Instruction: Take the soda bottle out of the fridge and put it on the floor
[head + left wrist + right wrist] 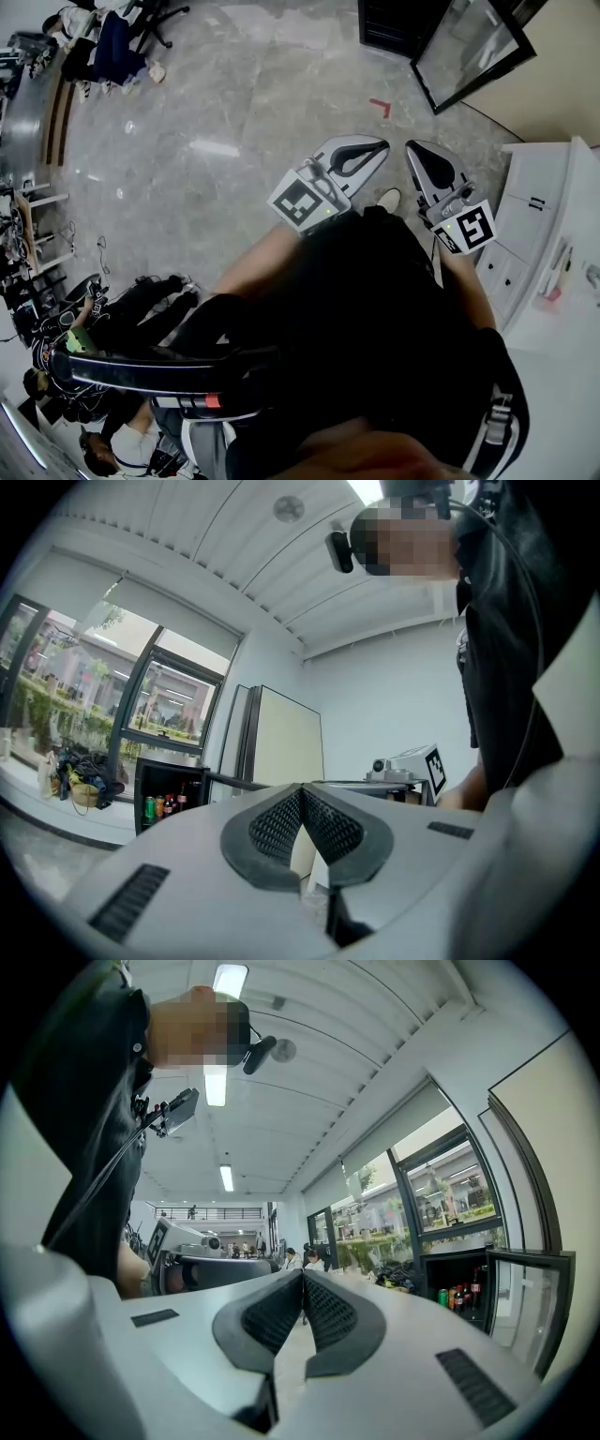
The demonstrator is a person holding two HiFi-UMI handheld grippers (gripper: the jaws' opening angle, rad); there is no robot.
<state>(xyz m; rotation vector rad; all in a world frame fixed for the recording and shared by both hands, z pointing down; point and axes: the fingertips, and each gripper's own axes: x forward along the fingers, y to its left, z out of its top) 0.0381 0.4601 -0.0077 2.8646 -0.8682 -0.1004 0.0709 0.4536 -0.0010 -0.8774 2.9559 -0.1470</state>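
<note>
"While the fridge (389, 26) stands with its glass door (469, 52) swung open, what is noted of its contents?" asks the inspector.

"A row of drinks on one shelf," the assistant answers. "The right gripper view shows dark bottles (472, 1290) with a green can (443, 1296) beside them. The left gripper view shows the same shelf, bottles (174, 802) and can (149, 807). The soda bottle is inside the fridge among them; at this size I cannot single it out."

"State of the left gripper (375, 148)?"

"Its own view has the left gripper (301, 789) with both ribbed pads (277, 825) meeting at the tips. Nothing lies between them."

"And the right gripper (418, 150)?"

"The same finding. The right gripper (302, 1274) has its jaws pressed together at the tips, with nothing held."

"Position of both?"

"Side by side but apart, held in front of the person's dark clothing, above the grey marbled floor (244, 103). Both point toward the fridge and are well short of it. A red mark (380, 106) lies on the floor between the grippers and the fridge."

"Surroundings?"

"A white drawer unit (534, 216) stands near the right gripper. One pale shoe (388, 199) shows between the two grippers."
</note>
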